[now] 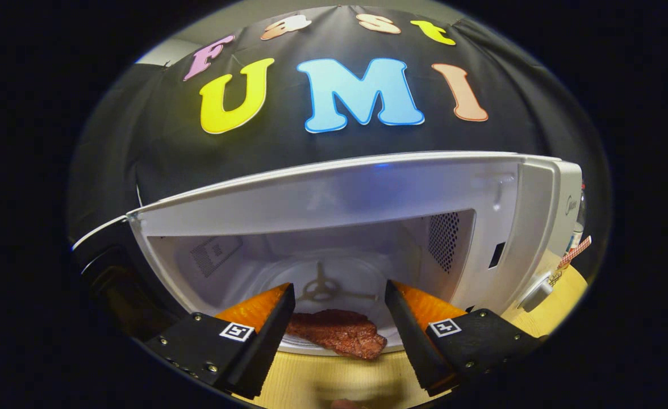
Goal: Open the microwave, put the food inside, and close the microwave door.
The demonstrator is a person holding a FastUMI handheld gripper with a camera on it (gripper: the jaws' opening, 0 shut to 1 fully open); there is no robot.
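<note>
**K:** Brown slab, rough crusted surface, looking like a cooked steak point(338, 335). It's lying flat at the front lip of the microwave point(334, 216) cavity, one end sitting on the glass turntable point(322, 284), the other end poking out over the threshold toward the wooden table point(311, 380).

**R:** Gripper point(339, 318) doing what?

**K:** Fingers are standing wide apart, gripping nothing. Steak is sitting between and just beyond the tips, touching neither as far as I can tell.

**R:** Door?

**K:** Swung open on the left (dark panel point(112, 267), mostly cut off). Cavity is fully exposed, vent grille showing on the right inner wall.

**R:** How's the food going to handle?

**K:** I'm guessing light, soft and a bit floppy, so it'll be sagging if held by one end. Surface is looking greasy-glossy in spots, so possibly slippery. If it needs a nudge deeper, I'd be pinching across the thick middle, both fingers flat on the long sides, not at the thin end that's overhanging.

**R:** Task status?

**K:** Judging the food as only just in. The overhanging end is looking like it could be fouling the door, so I'm thinking push it further onto the turntable, then swing the door shut.
</note>
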